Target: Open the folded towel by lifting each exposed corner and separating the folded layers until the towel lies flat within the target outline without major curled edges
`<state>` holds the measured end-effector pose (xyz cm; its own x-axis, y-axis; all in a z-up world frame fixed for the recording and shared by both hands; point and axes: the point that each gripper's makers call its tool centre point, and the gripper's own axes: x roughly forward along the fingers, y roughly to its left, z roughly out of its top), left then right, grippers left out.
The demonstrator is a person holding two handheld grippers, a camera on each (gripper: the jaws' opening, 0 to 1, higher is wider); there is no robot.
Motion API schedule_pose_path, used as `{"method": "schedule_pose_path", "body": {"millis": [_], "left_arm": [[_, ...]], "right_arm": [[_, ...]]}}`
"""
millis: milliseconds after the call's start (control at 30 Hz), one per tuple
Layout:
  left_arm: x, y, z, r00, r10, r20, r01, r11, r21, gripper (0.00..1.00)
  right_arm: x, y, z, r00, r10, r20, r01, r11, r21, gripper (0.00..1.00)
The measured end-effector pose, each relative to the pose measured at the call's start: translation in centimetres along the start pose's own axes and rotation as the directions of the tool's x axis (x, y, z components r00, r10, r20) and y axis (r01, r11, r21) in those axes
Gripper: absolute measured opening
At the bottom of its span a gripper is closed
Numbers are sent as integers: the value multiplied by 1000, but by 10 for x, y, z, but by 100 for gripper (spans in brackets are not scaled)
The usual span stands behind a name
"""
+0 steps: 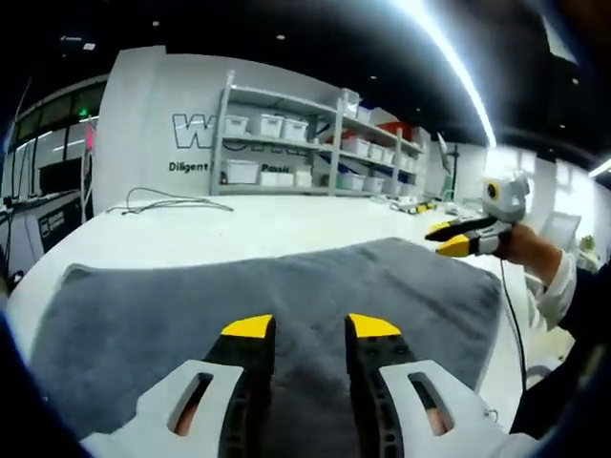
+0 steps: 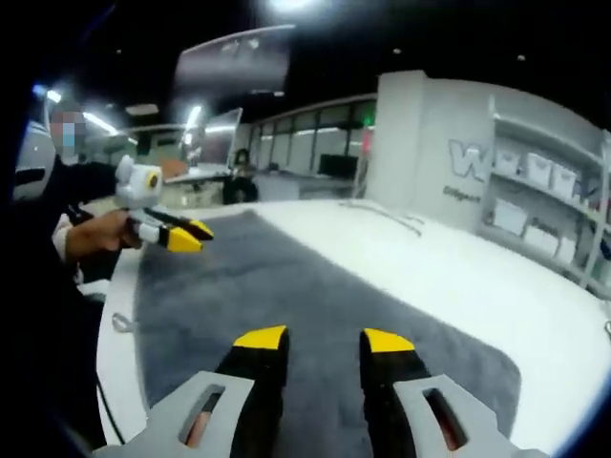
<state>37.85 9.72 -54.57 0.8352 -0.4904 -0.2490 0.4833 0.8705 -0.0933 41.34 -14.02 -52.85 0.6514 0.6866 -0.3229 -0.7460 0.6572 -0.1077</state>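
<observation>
Directly ahead of your left claw point(image 1: 310, 329), whose yellow-tipped jaws stand spread with nothing between them, lies the grey towel point(image 1: 286, 296). It is spread across the white surface point(image 1: 239, 224), and the jaws hover over its near part. The towel extends to both sides of the claw and beyond its tips; its far edge runs across the surface ahead. To the right of your left claw and further out, your right claw point(image 1: 449, 239) appears at the towel's far right corner, with a hand point(image 1: 523, 244) holding it.

From the right gripper view, your right claw point(image 2: 325, 339) has its jaws parted and holds nothing. The towel point(image 2: 277, 286) lies below and ahead of the tips, stretching away as a long grey band on the surface point(image 2: 458, 267). To the left and further ahead, your left claw point(image 2: 191, 236) is over the towel's left edge, held by a hand point(image 2: 91, 239); you cannot tell its jaw state from this view.

Beyond the surface, shelving with white bins point(image 1: 315, 143) stands against a wall.
</observation>
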Motion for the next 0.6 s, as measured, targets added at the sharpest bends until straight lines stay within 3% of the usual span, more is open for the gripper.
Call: {"method": "schedule_pose_path", "body": {"millis": [267, 400, 600], "left_arm": [[-28, 19, -4, 1000, 13, 10, -13, 1000, 7, 39], [-39, 23, -1, 999, 21, 34, -22, 1000, 9, 44], [-53, 25, 0, 998, 33, 51, -33, 999, 6, 54]], "right_arm": [[-26, 2, -7, 998, -37, 43, 35, 998, 44, 41], [-35, 5, -4, 996, -51, 78, 47, 998, 45, 56], [-49, 8, -4, 991, -85, 99, 81, 995, 50, 67]]}}
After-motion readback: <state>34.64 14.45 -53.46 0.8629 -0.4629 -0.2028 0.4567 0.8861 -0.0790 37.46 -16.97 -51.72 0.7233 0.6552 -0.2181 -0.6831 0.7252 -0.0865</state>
